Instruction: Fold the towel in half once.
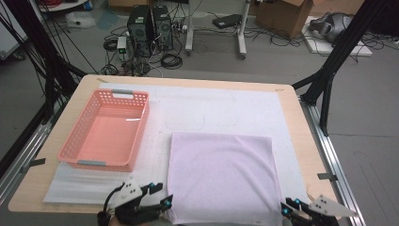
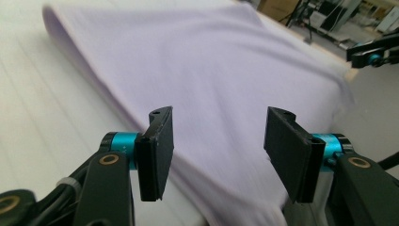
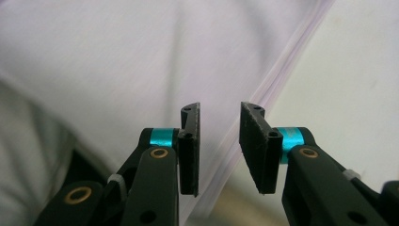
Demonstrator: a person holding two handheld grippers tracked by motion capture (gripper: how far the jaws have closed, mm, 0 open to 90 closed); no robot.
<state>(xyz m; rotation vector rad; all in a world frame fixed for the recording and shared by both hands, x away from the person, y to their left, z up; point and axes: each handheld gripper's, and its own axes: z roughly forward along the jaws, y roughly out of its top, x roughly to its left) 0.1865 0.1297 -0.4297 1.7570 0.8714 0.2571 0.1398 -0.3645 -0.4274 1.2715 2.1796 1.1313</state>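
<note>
A lilac towel (image 1: 221, 176), folded into a flat square, lies on the white mat near the table's front edge. My left gripper (image 1: 165, 201) sits at the towel's near left corner, jaws wide apart. In the left gripper view the towel (image 2: 197, 70) spreads out beyond the open left gripper (image 2: 216, 141), and no pad presses on it. My right gripper (image 1: 285, 210) is at the towel's near right corner. In the right gripper view the right gripper (image 3: 219, 141) stands open by a narrow gap over the towel's layered edge (image 3: 282, 70), without touching it.
An empty pink basket (image 1: 106, 129) stands on the left of the white mat (image 1: 226, 106). The wooden table (image 1: 301, 122) ends close behind my grippers. Black frame posts flank the table. Computers (image 1: 150, 28), cables and a cardboard box (image 1: 282, 16) are on the floor beyond.
</note>
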